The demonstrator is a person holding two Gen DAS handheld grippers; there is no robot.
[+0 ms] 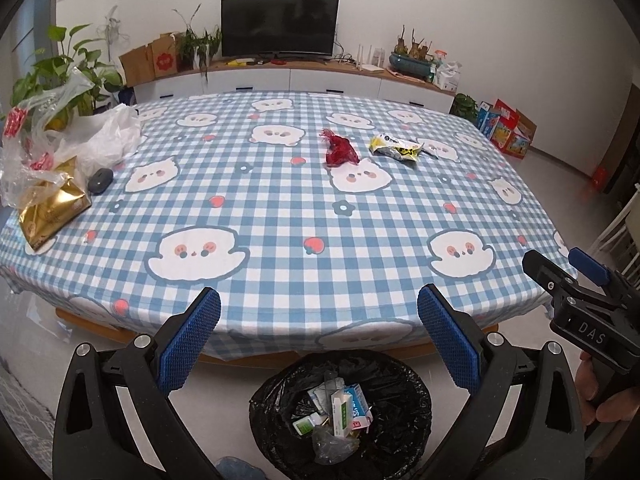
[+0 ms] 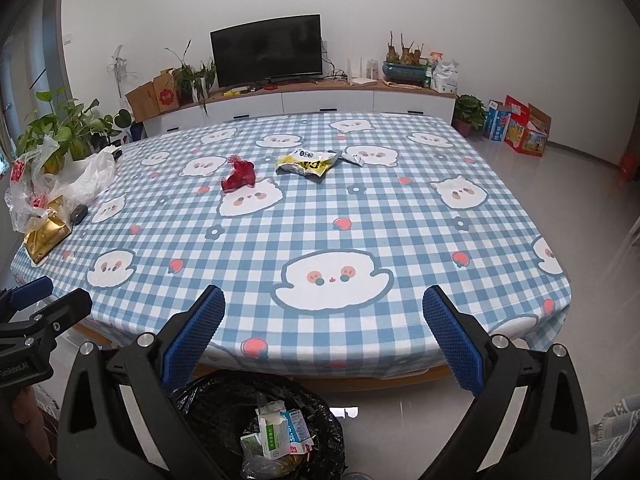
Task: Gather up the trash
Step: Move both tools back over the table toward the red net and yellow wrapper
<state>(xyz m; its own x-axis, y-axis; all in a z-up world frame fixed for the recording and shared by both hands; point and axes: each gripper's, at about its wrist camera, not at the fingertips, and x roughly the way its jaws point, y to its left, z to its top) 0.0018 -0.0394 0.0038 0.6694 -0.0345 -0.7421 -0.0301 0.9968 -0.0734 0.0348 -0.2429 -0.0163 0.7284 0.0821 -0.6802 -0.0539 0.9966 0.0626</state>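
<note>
Left wrist: left gripper (image 1: pixel 319 334) jaws wide apart, empty, above black-lined bin (image 1: pixel 404 384) just off table edge (image 1: pixel 280 330). Red wrapper (image 1: pixel 339 151), yellow wrapper (image 1: pixel 396 147) mid-cloth, open checkered room around; plastic bags (image 1: pixel 52 136) crowd left edge.

Right wrist: right gripper (image 2: pixel 324 330) spread wide, empty; bin (image 2: pixel 208 404) below-left; same wrappers far, clear floor right.

Red mesh scrap (image 1: pixel 339 151) and crumpled yellow wrapper (image 1: pixel 396 148) lie near each other on tablecloth; black-lined bin (image 1: pixel 404 396) on floor holds cartons
</note>
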